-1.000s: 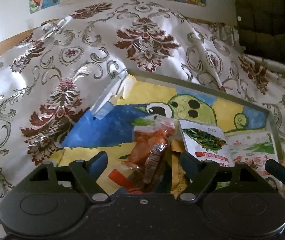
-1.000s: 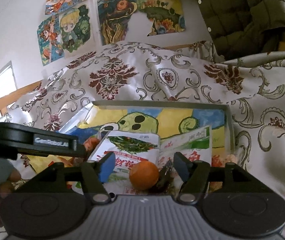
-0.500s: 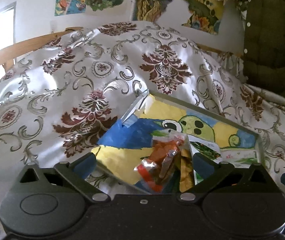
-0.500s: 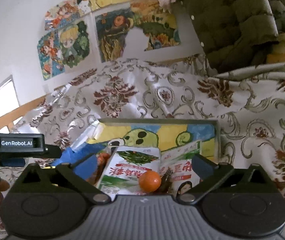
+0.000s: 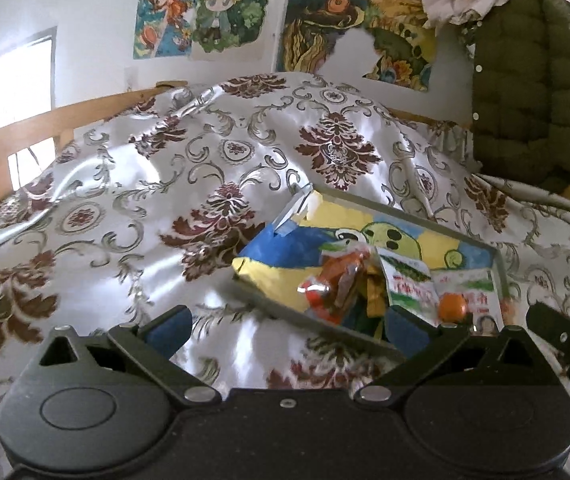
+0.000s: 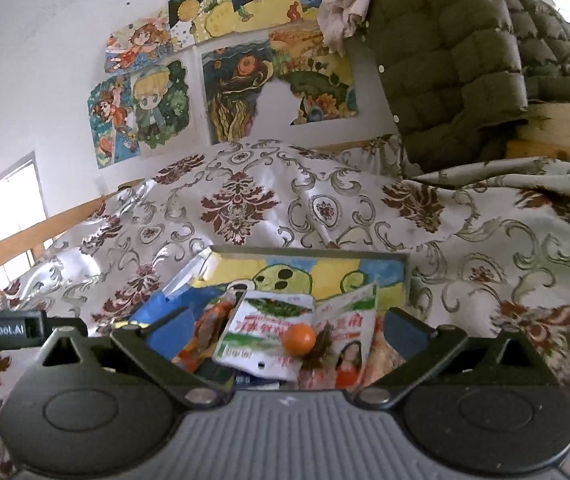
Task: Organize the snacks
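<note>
A shallow tray point(image 5: 425, 222) lined with a cartoon painting lies on the patterned cloth. In it are a clear packet of orange snacks point(image 5: 337, 284), a white and green packet point(image 5: 407, 284), a small orange fruit point(image 5: 452, 307) and a red and white packet point(image 5: 481, 304). My left gripper point(image 5: 287, 326) hovers in front of the tray's near rim, open and holding nothing. My right gripper point(image 6: 289, 330) is also open and holding nothing, back from the fruit point(image 6: 299, 339) and the white and green packet point(image 6: 261, 328). The tray's point(image 6: 309, 251) near part is hidden behind it.
Flowered satin cloth point(image 5: 145, 208) covers the surface all around the tray. A green quilted jacket point(image 6: 457, 60) hangs at the back right, drawings point(image 6: 241, 96) cover the wall, and a wooden rail point(image 5: 25, 136) runs along the left. The left gripper's body point(image 6: 5, 330) shows at the left edge.
Both grippers have drawn back from the tray and risen, and their jaws have widened. The orange packet and the fruit that stood between the fingers stay in the tray.
</note>
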{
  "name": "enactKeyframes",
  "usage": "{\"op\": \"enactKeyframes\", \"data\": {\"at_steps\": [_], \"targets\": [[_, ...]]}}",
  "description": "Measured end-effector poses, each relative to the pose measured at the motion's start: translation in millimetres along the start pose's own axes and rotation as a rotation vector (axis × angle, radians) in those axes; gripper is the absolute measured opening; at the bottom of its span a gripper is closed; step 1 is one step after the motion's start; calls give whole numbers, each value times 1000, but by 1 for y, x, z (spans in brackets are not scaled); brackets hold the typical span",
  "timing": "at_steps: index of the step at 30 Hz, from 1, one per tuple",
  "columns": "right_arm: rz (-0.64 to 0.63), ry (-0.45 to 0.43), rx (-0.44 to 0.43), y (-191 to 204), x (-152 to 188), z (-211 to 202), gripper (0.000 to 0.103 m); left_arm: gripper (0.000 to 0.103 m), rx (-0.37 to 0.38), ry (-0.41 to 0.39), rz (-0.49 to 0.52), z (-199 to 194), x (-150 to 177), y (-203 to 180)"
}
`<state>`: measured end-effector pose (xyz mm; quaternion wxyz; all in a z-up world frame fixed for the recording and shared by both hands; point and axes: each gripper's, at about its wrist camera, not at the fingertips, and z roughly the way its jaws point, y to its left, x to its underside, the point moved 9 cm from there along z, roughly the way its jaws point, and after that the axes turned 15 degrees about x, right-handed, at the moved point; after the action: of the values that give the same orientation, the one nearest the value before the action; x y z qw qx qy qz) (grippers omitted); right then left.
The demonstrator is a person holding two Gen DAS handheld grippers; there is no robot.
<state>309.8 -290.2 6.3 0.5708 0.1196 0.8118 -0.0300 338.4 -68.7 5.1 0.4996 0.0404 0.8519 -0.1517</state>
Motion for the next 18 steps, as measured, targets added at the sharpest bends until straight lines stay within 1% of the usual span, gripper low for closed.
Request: {"op": "enactKeyframes", "data": {"at_steps": [6, 11, 15, 18], "targets": [[-21, -14, 2, 3, 6, -34, 103, 102, 0, -15, 15, -31, 22, -9], [-19, -30, 5, 1, 11, -54, 103, 102, -15, -48, 5, -52, 28, -11], [-29, 6, 21, -3, 29, -65, 103, 102, -37, -68, 5, -70, 37, -11], [-32, 33, 31, -6, 40, -74, 103, 102, -46, -67, 9, -81, 48, -9]]}}
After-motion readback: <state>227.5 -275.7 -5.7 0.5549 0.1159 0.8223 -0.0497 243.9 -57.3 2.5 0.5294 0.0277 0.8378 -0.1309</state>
